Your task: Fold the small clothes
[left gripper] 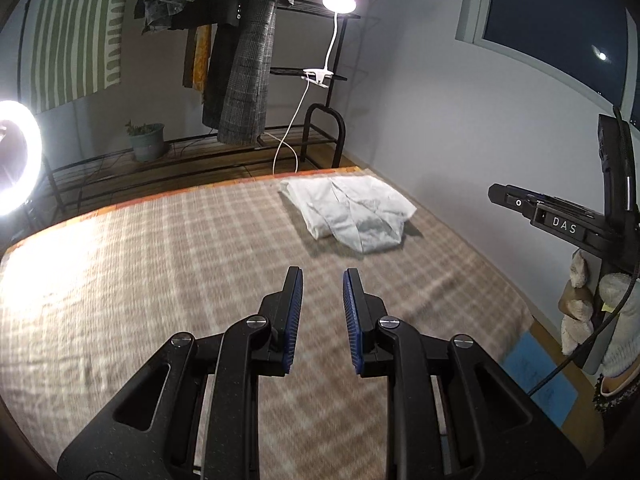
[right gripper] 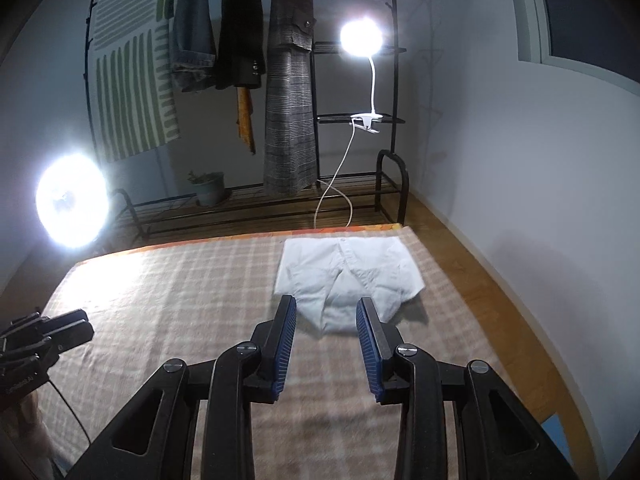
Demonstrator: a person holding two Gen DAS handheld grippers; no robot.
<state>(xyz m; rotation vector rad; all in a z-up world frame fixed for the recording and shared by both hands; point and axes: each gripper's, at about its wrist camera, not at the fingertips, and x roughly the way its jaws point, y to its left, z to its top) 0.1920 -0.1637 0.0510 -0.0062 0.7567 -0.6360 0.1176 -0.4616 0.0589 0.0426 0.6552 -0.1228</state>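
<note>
Shirt (right gripper: 346, 280): white, small, already bundled into a loose folded shape, lying at the far right corner of the bed (right gripper: 160, 300), near the wall side.

Jaws first. Right gripper (right gripper: 326, 344) has its jaws parted w/ nothing between them; shirt shows through the gap but sits well beyond the tips, no contact. Left gripper (left gripper: 322, 312) also parted, narrower gap, empty, over bare plaid cover, shirt ahead and to its right.

Looks like you're between grabs, so the step in hand is prob. approach + regrasp. To do it well:
- Bring both grippers low before closing; pinch at the cloth's edge, not mid-bundle, or you'll lift several layers at once.
- Pick matching corners, one per gripper, so the fold stays square.
- Near lobes look loose and uneven; flatten those first.
- Shirt is close to the bed's edge, so drag it inward rather than outward.
- Lamp (right gripper: 362, 38) and ring light (right gripper: 72, 200) glare hard; trust the shaded side for edge-finding.
</note>
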